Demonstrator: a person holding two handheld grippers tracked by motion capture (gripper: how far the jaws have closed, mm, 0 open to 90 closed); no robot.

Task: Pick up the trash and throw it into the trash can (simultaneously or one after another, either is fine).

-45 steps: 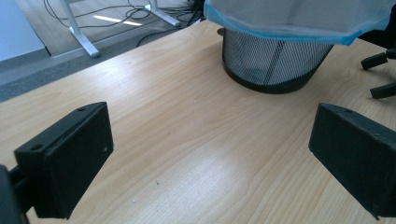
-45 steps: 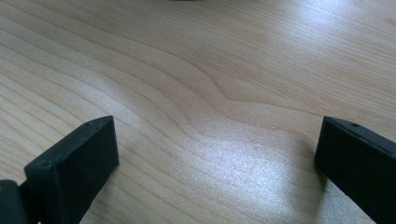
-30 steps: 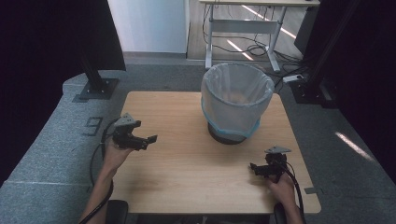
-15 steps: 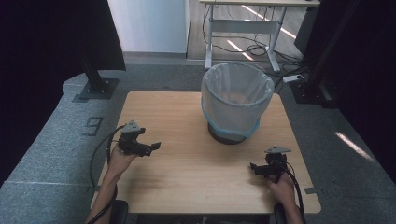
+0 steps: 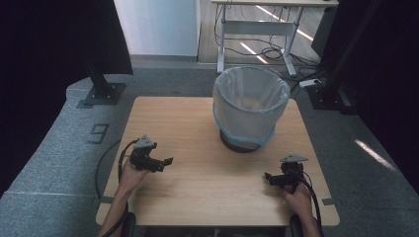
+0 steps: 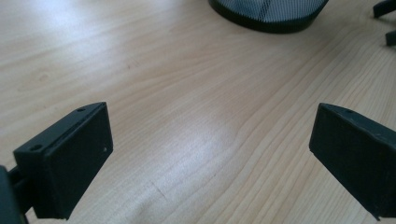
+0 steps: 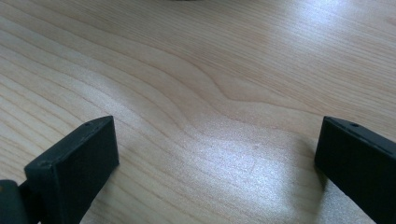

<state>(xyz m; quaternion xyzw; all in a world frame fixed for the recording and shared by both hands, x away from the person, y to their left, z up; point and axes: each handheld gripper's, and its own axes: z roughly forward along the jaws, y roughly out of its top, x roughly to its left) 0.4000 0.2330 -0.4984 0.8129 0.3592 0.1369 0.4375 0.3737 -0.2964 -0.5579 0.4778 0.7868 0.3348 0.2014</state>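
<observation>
Tongs in both hands hover low over a bare wooden worktop [image 5: 207,182], both pairs spread wide and holding nothing. Left tongs [image 5: 165,162] sit at the lower left of the high view, pointing toward the centre; right tongs [image 5: 269,177] sit lower right, pointing inward too. A mesh bin lined with a clear bag [image 5: 250,106] stands upper centre, well apart from both. Judging by this, the bag's rim is the likely target: each hand should rise and approach opposite sides, jaws kept wide until the plastic edge lies between them. Forearms enter from the bottom edge, wrists level.
</observation>
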